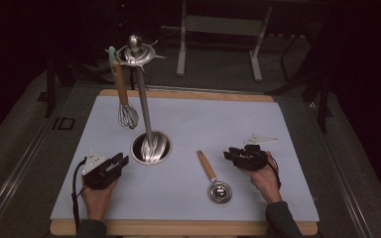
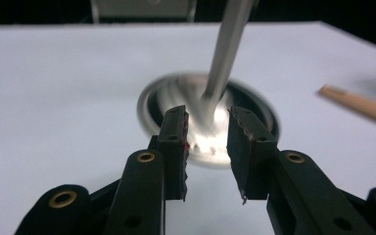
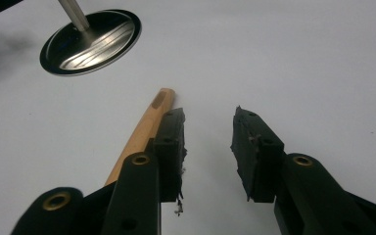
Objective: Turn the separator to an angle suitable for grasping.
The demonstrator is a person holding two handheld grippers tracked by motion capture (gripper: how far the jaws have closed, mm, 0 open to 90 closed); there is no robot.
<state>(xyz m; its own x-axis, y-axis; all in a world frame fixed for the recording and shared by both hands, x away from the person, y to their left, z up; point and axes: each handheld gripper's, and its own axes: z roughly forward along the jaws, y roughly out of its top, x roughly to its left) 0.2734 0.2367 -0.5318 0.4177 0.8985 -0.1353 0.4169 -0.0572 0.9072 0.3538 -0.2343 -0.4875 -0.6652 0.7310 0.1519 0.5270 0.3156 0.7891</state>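
A steel utensil stand (image 1: pixel 143 96) rises from a round shiny base (image 1: pixel 151 148) on the white mat. A whisk (image 1: pixel 125 106) with a wooden handle hangs from the stand's top ring (image 1: pixel 136 53). A wooden-handled strainer spoon (image 1: pixel 214 177) lies flat on the mat to the right of the base. My left gripper (image 1: pixel 119 162) rests on the mat left of the base, open and empty, pointing at the base (image 2: pixel 206 122). My right gripper (image 1: pixel 231 154) sits just right of the spoon, open and empty; the spoon's handle (image 3: pixel 143 129) lies beside its left jaw.
The white mat (image 1: pixel 203 119) covers a wooden board (image 1: pixel 178 228). Beyond the table's far edge stands a grey metal frame (image 1: pixel 218 34) on a dark floor. Bare mat lies at the far right and along the near edge.
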